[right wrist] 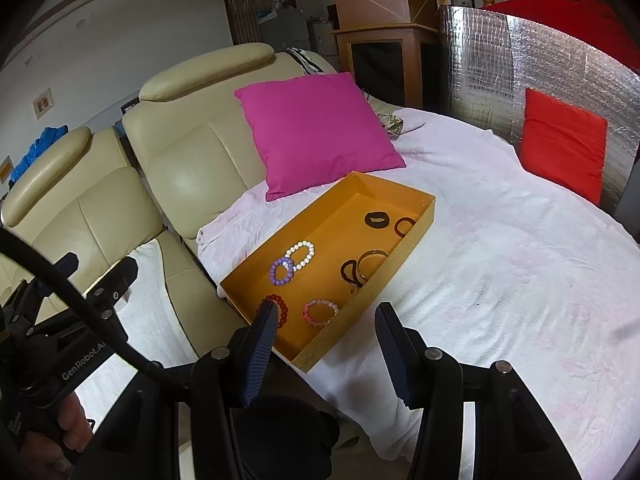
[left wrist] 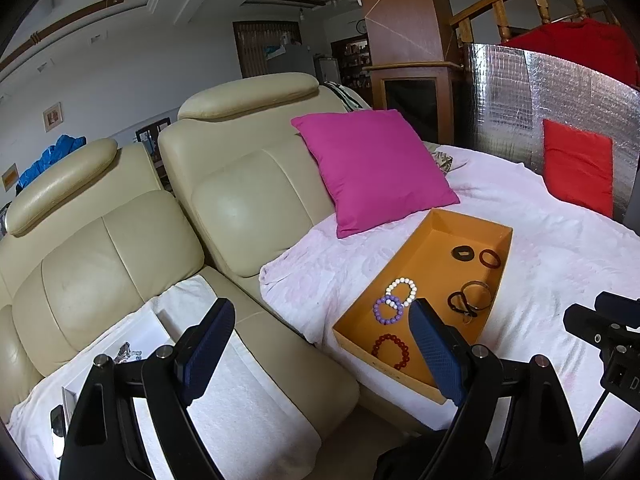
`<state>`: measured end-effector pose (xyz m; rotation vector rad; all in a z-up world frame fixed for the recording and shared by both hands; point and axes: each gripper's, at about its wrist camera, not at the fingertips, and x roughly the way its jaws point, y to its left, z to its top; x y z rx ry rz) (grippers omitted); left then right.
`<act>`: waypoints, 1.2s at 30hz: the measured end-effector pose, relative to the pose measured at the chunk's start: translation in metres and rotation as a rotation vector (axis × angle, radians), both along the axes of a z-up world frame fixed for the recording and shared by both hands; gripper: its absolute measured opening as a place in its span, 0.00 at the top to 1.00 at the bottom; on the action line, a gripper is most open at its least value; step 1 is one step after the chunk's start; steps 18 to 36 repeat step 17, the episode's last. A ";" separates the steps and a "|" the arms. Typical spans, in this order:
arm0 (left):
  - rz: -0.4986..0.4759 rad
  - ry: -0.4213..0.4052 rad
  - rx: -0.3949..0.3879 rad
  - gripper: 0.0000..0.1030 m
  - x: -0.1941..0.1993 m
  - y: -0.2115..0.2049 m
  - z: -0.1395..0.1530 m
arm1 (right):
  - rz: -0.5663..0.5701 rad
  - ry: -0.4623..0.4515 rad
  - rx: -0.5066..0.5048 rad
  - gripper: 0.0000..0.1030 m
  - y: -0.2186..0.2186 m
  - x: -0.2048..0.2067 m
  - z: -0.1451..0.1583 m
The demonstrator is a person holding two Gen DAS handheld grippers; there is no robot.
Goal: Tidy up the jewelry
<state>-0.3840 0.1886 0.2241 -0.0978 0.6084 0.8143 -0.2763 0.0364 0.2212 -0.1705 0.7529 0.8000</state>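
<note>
Jewelry sits in an open orange tray [left wrist: 430, 250] on the pale pink blanket [left wrist: 560, 264], just in front of the magenta cushion [left wrist: 372, 168].

From my left claw's camera I count seven pieces in the tray: one white bead bracelet [left wrist: 401, 291] overlapping one purple bead bracelet [left wrist: 387, 310], one red bead bracelet [left wrist: 391, 350] nearest me, one flat black ring [left wrist: 462, 253] and one dark bangle [left wrist: 490, 258] at the far end, then one metal bangle [left wrist: 476, 294] lying over one black hair tie [left wrist: 460, 304] by the tray's right wall. The tray's long axis runs from near-left to far-right, away from me. My left claw [left wrist: 320, 344] stands wide with nothing in it; its right finger [left wrist: 436, 356] hides part of the tray's near end. My right claw [left wrist: 600, 320] just pokes in at the edge, right of the tray.

From my right claw's camera, same tray [right wrist: 426, 210], same diagonal, and here an eighth piece shows: one pink bead bracelet [right wrist: 321, 313] beside the red one [right wrist: 276, 308] at the near end. White [right wrist: 302, 255], purple [right wrist: 281, 271], black ring [right wrist: 376, 219], dark bangle [right wrist: 405, 226], metal bangle [right wrist: 370, 264] and hair tie [right wrist: 350, 272] are all there too. My right claw [right wrist: 326, 316] is about half spread, empty, hovering over the tray's near corner. Left of the tray is my left claw [right wrist: 96, 280], a hand [right wrist: 68, 424] gripping its handle. One red cushion [right wrist: 562, 144] leans on the foil panel [right wrist: 520, 52], well beyond the tray.
</note>
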 end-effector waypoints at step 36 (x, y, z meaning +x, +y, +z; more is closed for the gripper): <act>-0.216 0.010 0.006 0.14 0.080 -0.046 -0.002 | -0.145 0.025 0.056 0.47 -0.054 0.055 -0.014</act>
